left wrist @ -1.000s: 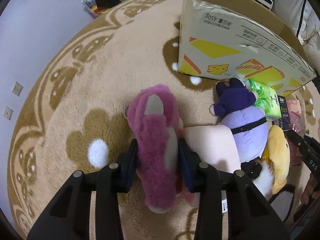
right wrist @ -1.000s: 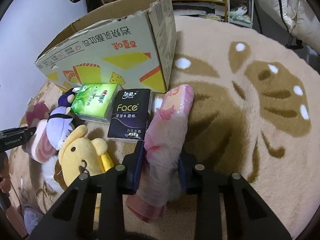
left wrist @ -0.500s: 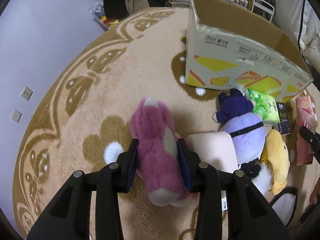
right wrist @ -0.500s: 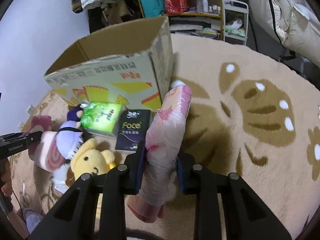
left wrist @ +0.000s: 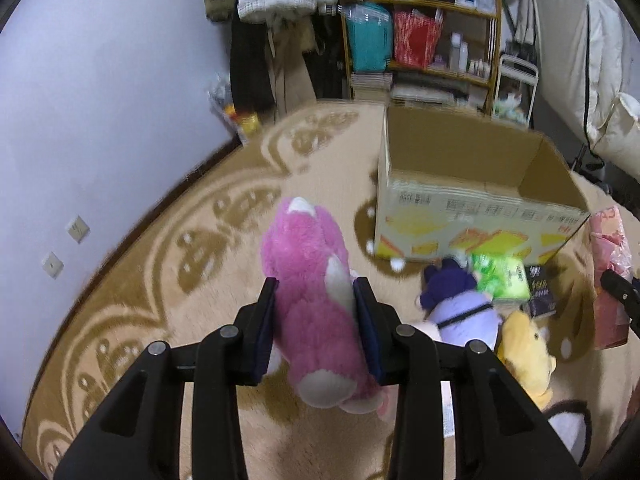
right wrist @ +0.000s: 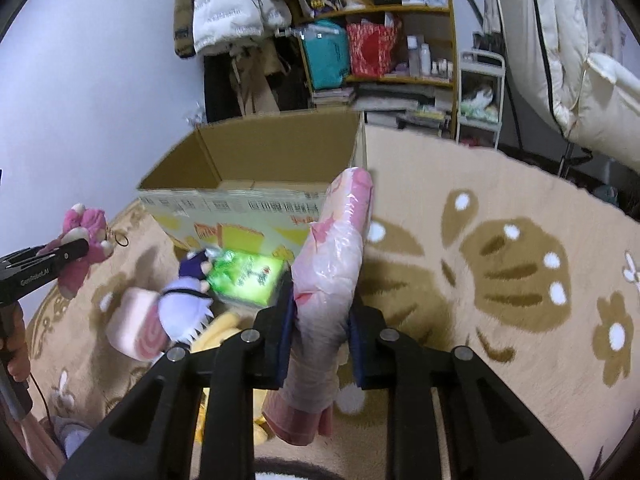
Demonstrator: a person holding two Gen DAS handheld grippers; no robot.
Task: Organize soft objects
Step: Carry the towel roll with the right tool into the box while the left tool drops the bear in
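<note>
Grip first: my left hand-held gripper (left wrist: 316, 320) is clamped across the middle of the pink plush bear (left wrist: 310, 280), lifted clear of the rug (left wrist: 160, 280), and my right hand-held gripper (right wrist: 320, 336) is clamped on the pink tissue pack (right wrist: 336, 264) in its crinkly plastic wrap, also off the floor. Target, I'd say, is the open cardboard box (left wrist: 472, 208), which sits ahead and to the right of the left hand-held gripper and ahead and a bit left of the right one. To do this step well: carry both loads high enough that the dangling ends clear the near wall of the box, bring each fully over the opening w/o the two tools crossing, then open only once the item hangs inside, not over the rim. The bear is squashy, so it may sag or swing; the wrap on the tissue pack looks slippery, so keep the squeeze firm and don't tilt it. Count, as far as I can see: 1 box, inside looks empty but the bottom is partly hidden; 2 items in hand; on the rug just below and between my hand-held grippers, 1 purple plush (right wrist: 186, 312), 1 yellow plush (left wrist: 524, 352), 1 pink roll cushion (right wrist: 134, 328), 1 green tissue pack (right wrist: 246, 280), 1 black tissue pack (left wrist: 540, 292). A white, furry thing at the lower edge is too cut off to name.
</note>
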